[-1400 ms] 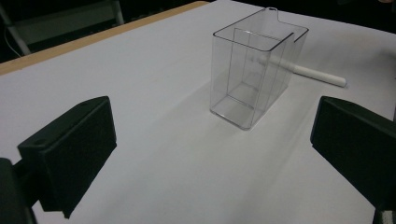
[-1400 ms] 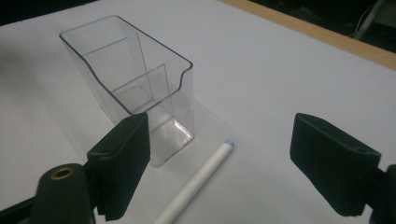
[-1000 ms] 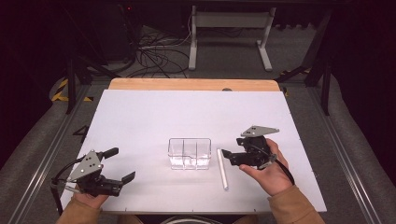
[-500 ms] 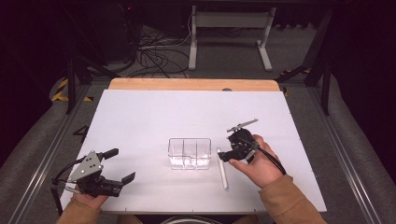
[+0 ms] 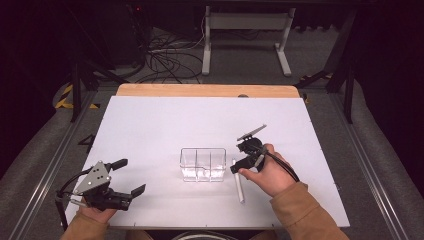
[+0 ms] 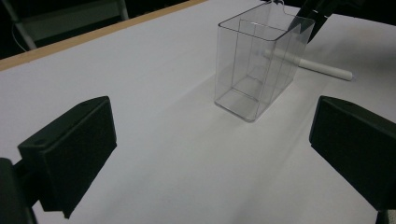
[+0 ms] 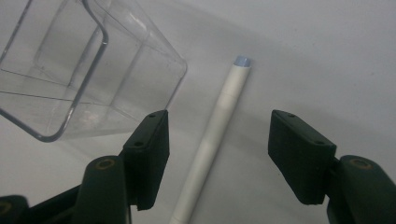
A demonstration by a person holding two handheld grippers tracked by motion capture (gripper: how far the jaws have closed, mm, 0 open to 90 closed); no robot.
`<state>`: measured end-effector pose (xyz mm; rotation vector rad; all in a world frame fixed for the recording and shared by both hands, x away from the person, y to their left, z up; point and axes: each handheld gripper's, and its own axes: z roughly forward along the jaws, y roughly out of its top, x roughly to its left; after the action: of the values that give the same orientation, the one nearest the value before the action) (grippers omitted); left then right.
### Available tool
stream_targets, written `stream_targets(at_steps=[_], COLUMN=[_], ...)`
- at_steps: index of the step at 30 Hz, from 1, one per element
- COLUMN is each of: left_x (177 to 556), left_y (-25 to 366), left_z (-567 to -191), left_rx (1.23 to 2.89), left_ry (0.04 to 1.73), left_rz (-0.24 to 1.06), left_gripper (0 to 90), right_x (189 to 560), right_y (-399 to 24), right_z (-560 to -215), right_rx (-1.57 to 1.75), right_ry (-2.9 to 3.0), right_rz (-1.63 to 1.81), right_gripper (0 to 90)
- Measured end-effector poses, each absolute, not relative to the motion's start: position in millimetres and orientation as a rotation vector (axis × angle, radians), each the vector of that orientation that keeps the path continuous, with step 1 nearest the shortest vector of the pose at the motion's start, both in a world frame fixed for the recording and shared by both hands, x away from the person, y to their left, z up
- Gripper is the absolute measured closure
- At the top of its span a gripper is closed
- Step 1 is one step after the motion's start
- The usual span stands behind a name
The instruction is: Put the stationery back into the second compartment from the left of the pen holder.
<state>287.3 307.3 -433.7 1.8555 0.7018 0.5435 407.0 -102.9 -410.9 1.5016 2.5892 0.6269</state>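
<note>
While its jaws have just been closing partway, the right gripper (image 5: 235,167) hangs over a white pen (image 7: 212,142), one jaw on each side of the barrel and neither pad touching it, so the pen lies loose between them on the table. In the right gripper view the pen's pale blue-tipped end points away from the jaws, and a corner of the clear plastic organizer (image 7: 88,79) sits just beside the jaw nearer to it. Seen from the high view, the pen (image 5: 238,182) lies on the white tabletop (image 5: 165,120) just beside the organizer (image 5: 202,164), which stands upright near the middle of the table, its compartments showing nothing inside. Well apart from these, near the front edge, the left gripper (image 5: 125,177) rests in the person's hand with its jaws spread wide and nothing between them, aimed toward the organizer (image 6: 257,65).
</note>
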Motion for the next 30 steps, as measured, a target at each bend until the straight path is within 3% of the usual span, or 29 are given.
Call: stream_targets(at_steps=[9, 16, 30], left_x=[287.0, 286.1, 286.2], left_y=[307.5, 307.0, 306.8], left_z=[-433.4, -433.0, -433.5], left_rx=[1.854, 1.85, 1.855], left_ry=[0.703, 0.689, 0.689], left_rz=[0.55, 0.545, 0.55], left_gripper=[1.4, 1.4, 1.5], right_x=[409.3, 409.7, 413.1], right_y=[-100.5, -98.3, -87.7], right_z=[-413.7, -417.1, -434.0], right_rx=[1.503, 1.564, 1.664], right_ry=[2.596, 2.578, 2.541], right_rz=[0.613, 0.606, 0.473], right_gripper=[39.9, 55.6, 64.1])
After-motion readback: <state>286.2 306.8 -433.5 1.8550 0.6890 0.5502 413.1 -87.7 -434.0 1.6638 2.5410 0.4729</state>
